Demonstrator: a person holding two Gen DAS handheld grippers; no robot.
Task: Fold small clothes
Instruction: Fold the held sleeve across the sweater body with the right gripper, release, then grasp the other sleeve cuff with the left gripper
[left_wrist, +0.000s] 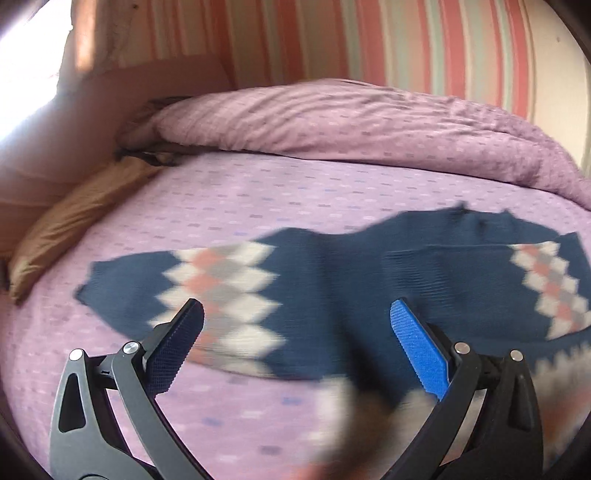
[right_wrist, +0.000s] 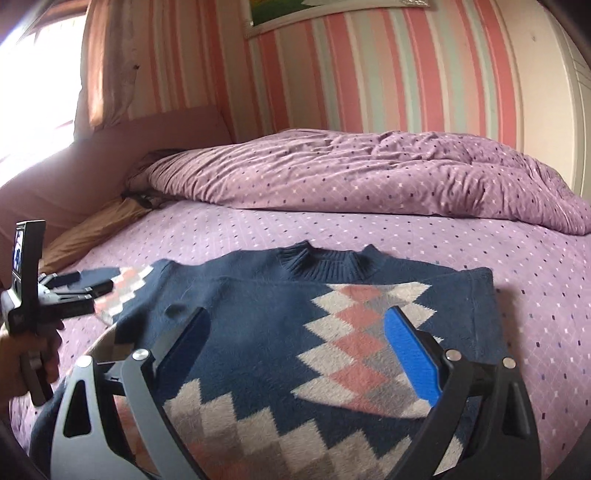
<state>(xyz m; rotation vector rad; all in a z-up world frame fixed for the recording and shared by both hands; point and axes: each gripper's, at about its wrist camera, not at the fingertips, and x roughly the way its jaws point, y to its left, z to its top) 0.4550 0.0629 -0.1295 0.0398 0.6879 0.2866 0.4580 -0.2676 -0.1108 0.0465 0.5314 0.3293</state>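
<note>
Striped pink wallpaper (right_wrist: 369, 74) rises behind our bed, where a purple dotted sheet (right_wrist: 480, 258) covers the mattress and a rumpled duvet (right_wrist: 369, 173) of the same print is bunched along the far side. A tan pillow (left_wrist: 74, 221) lies at the left edge. Spread flat on the sheet we see the navy sweater (right_wrist: 258, 314) with its pink, grey and white diamond pattern, collar pointing toward the duvet; its right sleeve is folded across the chest, its left sleeve stretches out sideways. Our right gripper (right_wrist: 295, 332) hovers over the sweater's front with jaws spread wide, holding nothing. Our left gripper (left_wrist: 295, 325) is likewise wide open and empty, poised above the outstretched sleeve (left_wrist: 166, 280); that view is blurred.
</note>
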